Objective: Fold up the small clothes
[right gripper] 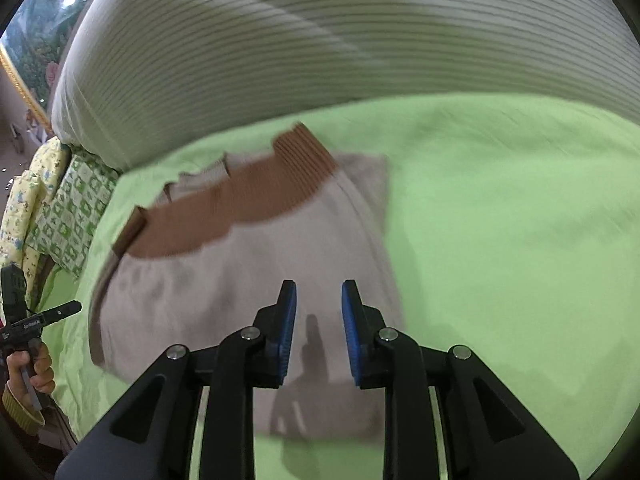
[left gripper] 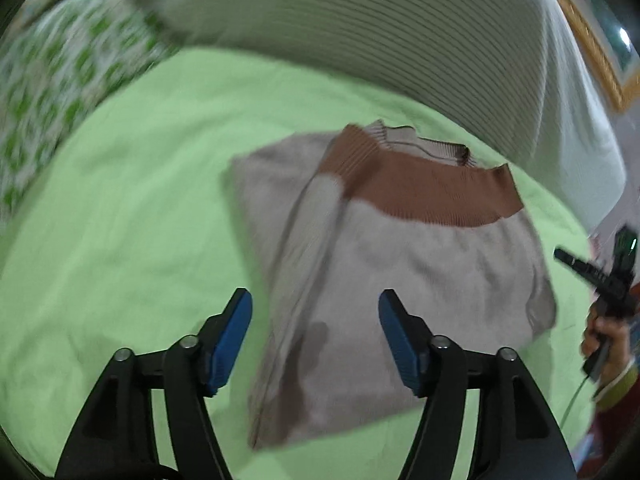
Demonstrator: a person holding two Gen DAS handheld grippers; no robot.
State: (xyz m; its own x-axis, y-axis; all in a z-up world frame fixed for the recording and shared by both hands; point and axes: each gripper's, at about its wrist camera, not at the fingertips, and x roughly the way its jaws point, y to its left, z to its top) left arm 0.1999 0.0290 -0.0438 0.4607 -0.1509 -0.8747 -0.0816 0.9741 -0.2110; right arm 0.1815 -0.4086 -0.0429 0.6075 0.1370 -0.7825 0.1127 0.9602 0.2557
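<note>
Two grippers above bed | left gripper [left gripper: 315, 312]: fingers spread wide, nothing between | right gripper [right gripper: 319, 304]: fingers parted narrowly, nothing between | sweater [left gripper: 400, 272], grey with brown band, folded flat on green sheet [left gripper: 120, 220], under both grippers | striped pillow [left gripper: 360, 32] behind sweater | patterned cushion [left gripper: 48, 92] at sheet's edge

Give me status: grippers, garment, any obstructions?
Left gripper open, empty. Right gripper open, narrower gap, empty. Beige sweater with brown band folded on green sheet. Nothing in the way.
</note>
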